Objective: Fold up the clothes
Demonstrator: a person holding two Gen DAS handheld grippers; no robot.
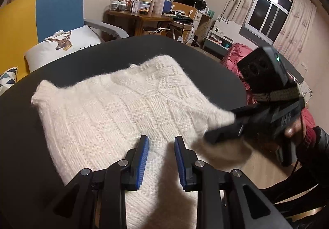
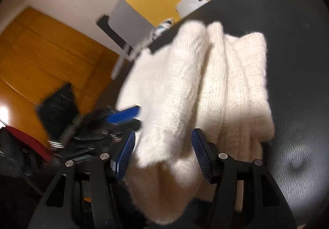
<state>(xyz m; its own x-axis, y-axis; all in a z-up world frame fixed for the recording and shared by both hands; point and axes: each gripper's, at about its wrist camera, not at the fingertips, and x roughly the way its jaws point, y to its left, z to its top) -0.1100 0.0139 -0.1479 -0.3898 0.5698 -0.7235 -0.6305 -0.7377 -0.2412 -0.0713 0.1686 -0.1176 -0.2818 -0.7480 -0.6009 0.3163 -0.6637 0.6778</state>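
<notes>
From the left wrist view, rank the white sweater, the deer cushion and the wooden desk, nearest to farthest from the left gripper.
1. White sweater: directly under and ahead of the left gripper, on the dark table.
2. Deer cushion: beyond the table's far edge, to the left.
3. Wooden desk: against the back wall, ahead.

sweater point(image 1: 115, 109) lies folded on the round table point(image 1: 185, 52), armchair point(image 1: 61, 11) with a cushion point(image 1: 63, 46) behind it, cluttered desk point(image 1: 139, 19) further back
</notes>
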